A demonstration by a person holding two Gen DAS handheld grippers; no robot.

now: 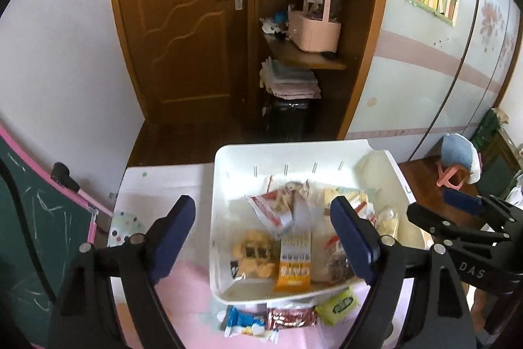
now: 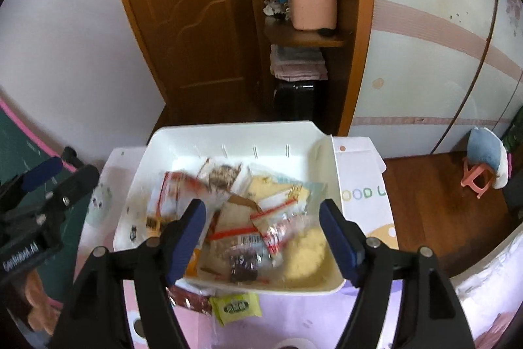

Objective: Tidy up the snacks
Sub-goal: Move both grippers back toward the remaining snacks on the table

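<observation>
- Both claws are hovering with jaws spread apart and nothing between them; the left claw (image 1: 266,237) is hanging over the near-left part of the white bin (image 1: 225,159), and the right claw (image 2: 263,239) is hanging over the bin's near-right part (image 2: 336,185).
- Snacks are lying mostly inside the bin, which is sitting on the worktop (image 1: 183,293); three packets are resting outside, just beside its near wall: a blue packet (image 1: 243,321), a red-brown packet (image 1: 291,316) and a green packet (image 1: 338,305).
- Inside, wrappers are piling loosely over one another; an orange packet (image 1: 294,264) is lying flat near the front, a yellow cookie pack (image 1: 253,252) is sitting to its left, and a red-and-white bag (image 1: 274,211) is tilting behind them; a clear bag of pale crumbly pieces (image 2: 304,254) is filling the near-right corner.
- These packets are probably light, soft and crinkly, with slick film that may be slipping under pressure; contents look brittle, so gentle pinching seems wise.
- Taking hold of the green packet across its narrow width, or by a sealed edge, appears safest.
</observation>
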